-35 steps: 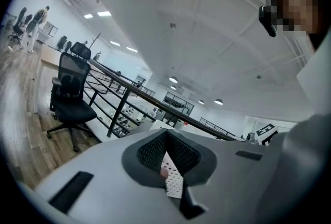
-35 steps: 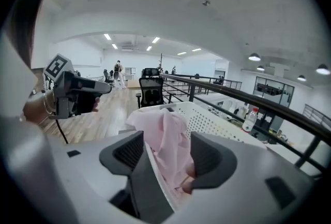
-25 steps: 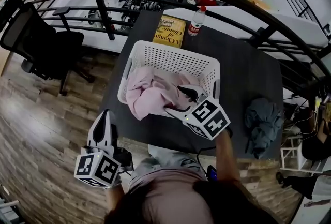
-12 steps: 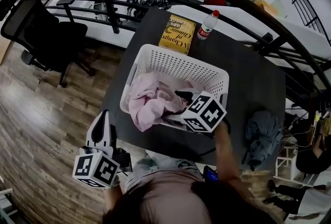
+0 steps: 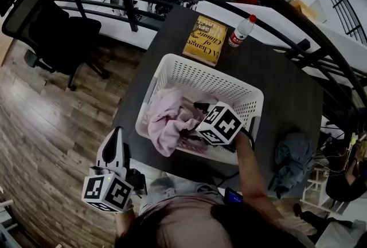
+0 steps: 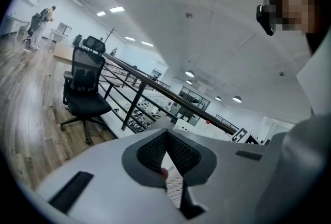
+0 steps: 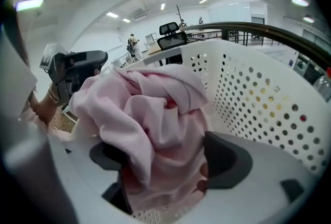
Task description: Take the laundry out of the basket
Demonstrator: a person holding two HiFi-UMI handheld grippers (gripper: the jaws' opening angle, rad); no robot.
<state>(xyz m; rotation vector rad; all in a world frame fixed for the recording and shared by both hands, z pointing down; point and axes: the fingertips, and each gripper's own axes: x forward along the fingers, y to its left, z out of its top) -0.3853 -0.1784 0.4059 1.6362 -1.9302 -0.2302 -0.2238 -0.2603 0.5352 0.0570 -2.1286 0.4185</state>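
1. Right gripper (image 7: 168, 163) down inside the basket (image 5: 200, 63), jaws spread as wide as they go, having just been opening.
2. Pink cloth (image 5: 169, 121) bunched between those jaws and filling the gap, pads not yet pressing on it.
3. White perforated wall just beyond the right jaw and ahead of both tips.
4. Left gripper (image 6: 166, 140) held low, off the near edge of the table (image 5: 287, 98), well apart from the basket. Jaws closed together, nothing between them.
5. Done so far, at a guess: one grey garment (image 5: 292, 155) lying on the table, well off to the outer side of the right jaw (most likely out of the basket already).
6. Left to do: pink cloth wholly inside the basket, heaped toward its left wall. Apparently the only piece there, though anything beneath it hidden.
7. Step in hand, as judged: closing on the fold between the jaws, then lifting it clear of the rim.
8. Roughly halfway, if the grey piece counts.
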